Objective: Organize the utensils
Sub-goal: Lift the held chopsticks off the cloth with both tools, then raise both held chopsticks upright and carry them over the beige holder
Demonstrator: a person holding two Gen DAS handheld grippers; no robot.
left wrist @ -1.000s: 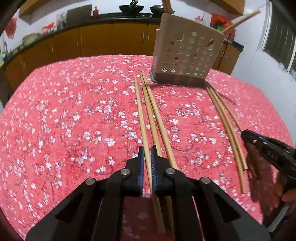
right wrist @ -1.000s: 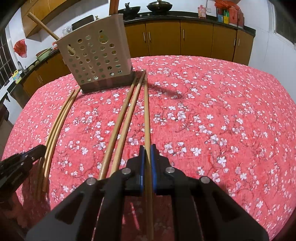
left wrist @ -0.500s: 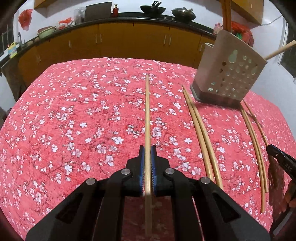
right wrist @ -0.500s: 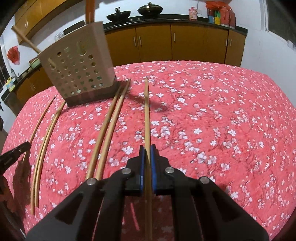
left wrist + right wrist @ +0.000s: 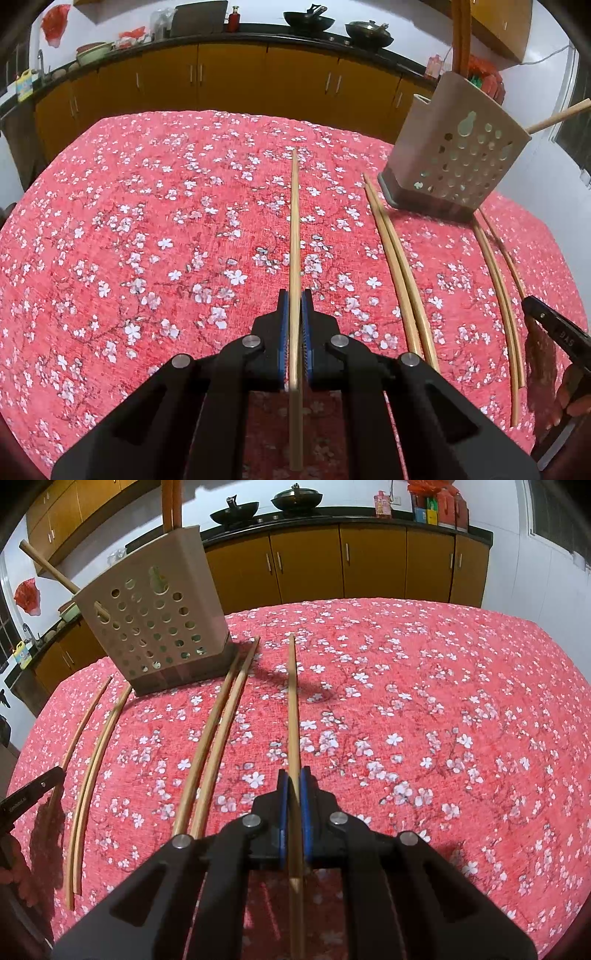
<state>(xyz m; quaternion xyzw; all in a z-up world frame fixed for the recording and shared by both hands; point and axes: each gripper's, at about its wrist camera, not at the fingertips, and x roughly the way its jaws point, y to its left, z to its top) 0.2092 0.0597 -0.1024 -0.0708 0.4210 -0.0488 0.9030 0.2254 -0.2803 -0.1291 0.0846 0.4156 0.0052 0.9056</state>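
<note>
My left gripper (image 5: 294, 306) is shut on a long wooden chopstick (image 5: 294, 229) that points straight ahead above the table. My right gripper (image 5: 294, 786) is shut on another wooden chopstick (image 5: 293, 709), also held above the cloth. A beige perforated utensil holder (image 5: 456, 162) stands at the far right of the left wrist view and at the far left of the right wrist view (image 5: 151, 616), with sticks standing in it. Two chopsticks (image 5: 400, 273) lie side by side on the table, and they also show in the right wrist view (image 5: 214, 738).
The table has a red cloth with white blossoms (image 5: 147, 240). Thinner curved sticks (image 5: 502, 295) lie beyond the pair, also in the right wrist view (image 5: 88, 768). Another black gripper tip shows at the frame edge (image 5: 554, 328), (image 5: 29, 797). Kitchen cabinets (image 5: 369, 565) stand behind.
Both grippers have lifted their chopsticks off the table and swung away from the holder. The two remaining chopsticks stayed in place.
</note>
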